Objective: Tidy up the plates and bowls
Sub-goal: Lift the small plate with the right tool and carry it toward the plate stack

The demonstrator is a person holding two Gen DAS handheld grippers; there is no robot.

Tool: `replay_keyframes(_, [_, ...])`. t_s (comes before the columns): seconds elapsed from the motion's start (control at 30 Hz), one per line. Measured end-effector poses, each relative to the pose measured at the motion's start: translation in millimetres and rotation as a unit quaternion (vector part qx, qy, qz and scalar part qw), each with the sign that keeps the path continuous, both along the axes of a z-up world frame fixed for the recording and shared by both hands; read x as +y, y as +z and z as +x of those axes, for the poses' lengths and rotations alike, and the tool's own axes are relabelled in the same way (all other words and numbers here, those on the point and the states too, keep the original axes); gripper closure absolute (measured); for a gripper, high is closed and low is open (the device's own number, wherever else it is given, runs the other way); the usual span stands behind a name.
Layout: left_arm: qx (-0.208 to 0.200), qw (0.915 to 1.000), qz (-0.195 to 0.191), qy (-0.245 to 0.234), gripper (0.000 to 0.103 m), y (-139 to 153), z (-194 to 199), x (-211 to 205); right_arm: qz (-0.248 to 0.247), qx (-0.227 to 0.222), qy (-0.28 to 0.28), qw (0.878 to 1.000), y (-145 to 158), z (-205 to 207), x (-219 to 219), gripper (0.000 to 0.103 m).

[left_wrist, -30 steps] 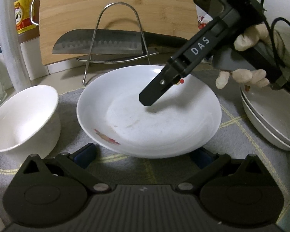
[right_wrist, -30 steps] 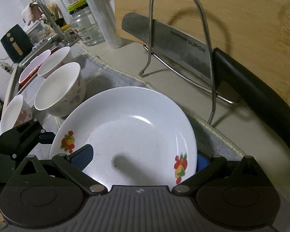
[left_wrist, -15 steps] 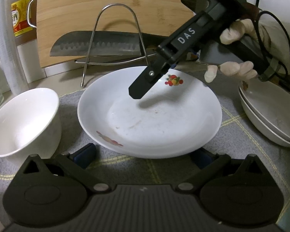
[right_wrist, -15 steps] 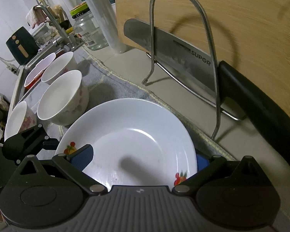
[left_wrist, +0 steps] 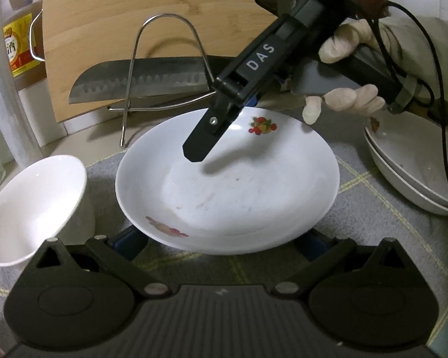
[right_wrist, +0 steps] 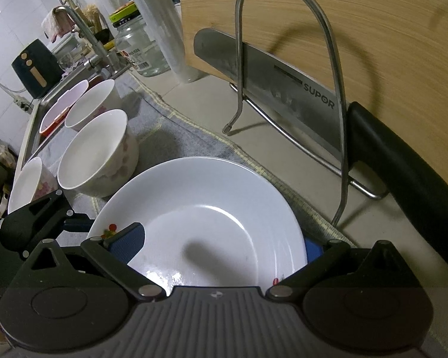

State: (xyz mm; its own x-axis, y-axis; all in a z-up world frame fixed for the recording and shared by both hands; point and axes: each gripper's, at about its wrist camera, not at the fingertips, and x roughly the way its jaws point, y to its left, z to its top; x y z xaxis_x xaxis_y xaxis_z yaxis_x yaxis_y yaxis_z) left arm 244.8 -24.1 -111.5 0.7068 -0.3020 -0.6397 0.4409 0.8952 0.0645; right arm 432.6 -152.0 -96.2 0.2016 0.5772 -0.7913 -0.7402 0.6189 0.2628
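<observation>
A white plate (left_wrist: 233, 185) with fruit prints lies on a grey cloth (left_wrist: 373, 208). My left gripper (left_wrist: 221, 243) is open, its blue pads low at the plate's near rim, mostly hidden under it. My right gripper (right_wrist: 221, 244) is open above the same plate (right_wrist: 206, 217), one blue pad (right_wrist: 125, 238) over the rim. From the left wrist view the right gripper's finger (left_wrist: 206, 137) hangs above the plate's far side. A white bowl (left_wrist: 33, 205) stands left of the plate. Several bowls (right_wrist: 95, 155) line up toward the sink.
A stack of white plates (left_wrist: 415, 167) sits at the right. Behind the plate a wire rack (right_wrist: 286, 68) holds a cleaver (left_wrist: 140, 80) against a wooden cutting board (left_wrist: 140, 26). A sink (right_wrist: 38, 110), jar (right_wrist: 140, 47) and oil bottle (left_wrist: 15, 38) stand further off.
My right gripper has risen and drawn back over the plate, uncovering the fruit print on the far rim. The left gripper has barely moved.
</observation>
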Motion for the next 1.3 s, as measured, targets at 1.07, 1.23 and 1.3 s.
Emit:
replay_keyframes(1.07, [-0.001,0.9999,0.014,-0.007,0.000,28,-36,-3,0.015,-0.022,0.003,1.000,29,-52,-13,0.000])
replay_keyframes(1.23, [0.002,0.9998,0.020,-0.004,0.000,34,-50,-5,0.018,-0.024,0.008,1.000,34,-69,-14,0.000])
replay_keyframes(1.3, [0.005,0.9998,0.020,-0.002,0.000,35,-56,-5,0.019,-0.024,0.011,0.999,36,-75,-13,0.000])
